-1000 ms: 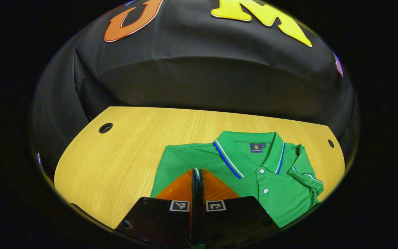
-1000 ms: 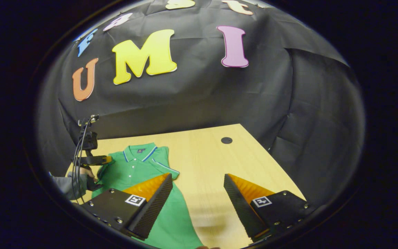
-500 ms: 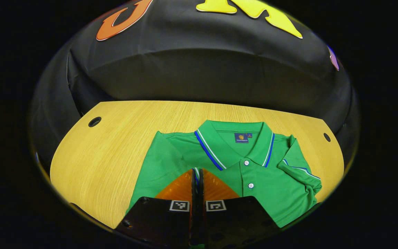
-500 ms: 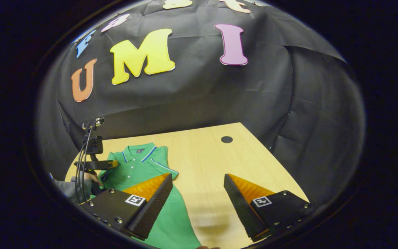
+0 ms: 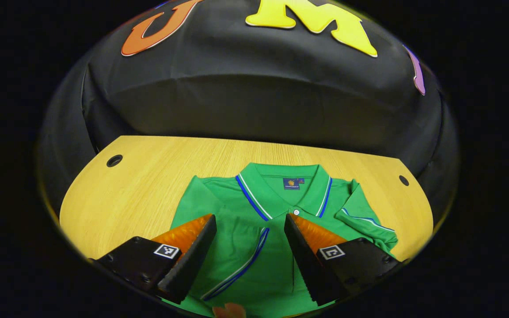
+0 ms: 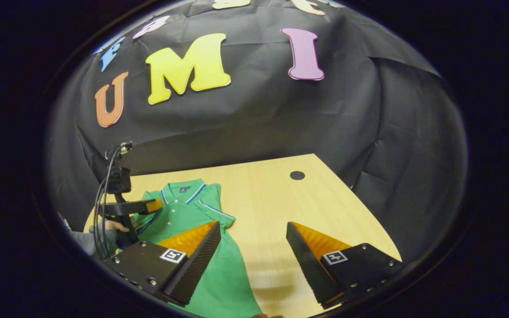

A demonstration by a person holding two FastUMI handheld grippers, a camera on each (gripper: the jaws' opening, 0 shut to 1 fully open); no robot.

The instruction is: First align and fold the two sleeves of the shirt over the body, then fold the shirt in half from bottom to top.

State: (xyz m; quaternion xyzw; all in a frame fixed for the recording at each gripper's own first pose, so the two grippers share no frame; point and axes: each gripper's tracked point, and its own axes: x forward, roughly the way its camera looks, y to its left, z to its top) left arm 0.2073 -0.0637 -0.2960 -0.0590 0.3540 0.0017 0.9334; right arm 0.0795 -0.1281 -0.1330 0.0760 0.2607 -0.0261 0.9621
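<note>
The green polo shirt [image 5: 281, 207] lies face up on the wooden table [image 5: 126, 194], collar toward the wall. One sleeve [image 5: 237, 247], edged with a blue and white stripe, lies folded over the body between the fingers of my left gripper [image 5: 250, 218], which stands open just above it. The other sleeve [image 5: 365, 221] lies folded at the shirt's right side. My right gripper [image 6: 253, 225] hangs open over the table [image 6: 281, 198], its left finger above the shirt [image 6: 184, 212]. The right gripper view also catches the left gripper [image 6: 131, 206], held by a hand [image 6: 111, 226].
The table has a round cable hole at each back corner [image 5: 114, 160] [image 5: 403, 180], one of them also in the right gripper view [image 6: 297, 175]. Bare wood lies left of the shirt and to its right. The black cloth wall stands right behind the table.
My left gripper was shut on the striped sleeve edge; it has opened and the sleeve now lies flat on the body. The right gripper has barely moved.
</note>
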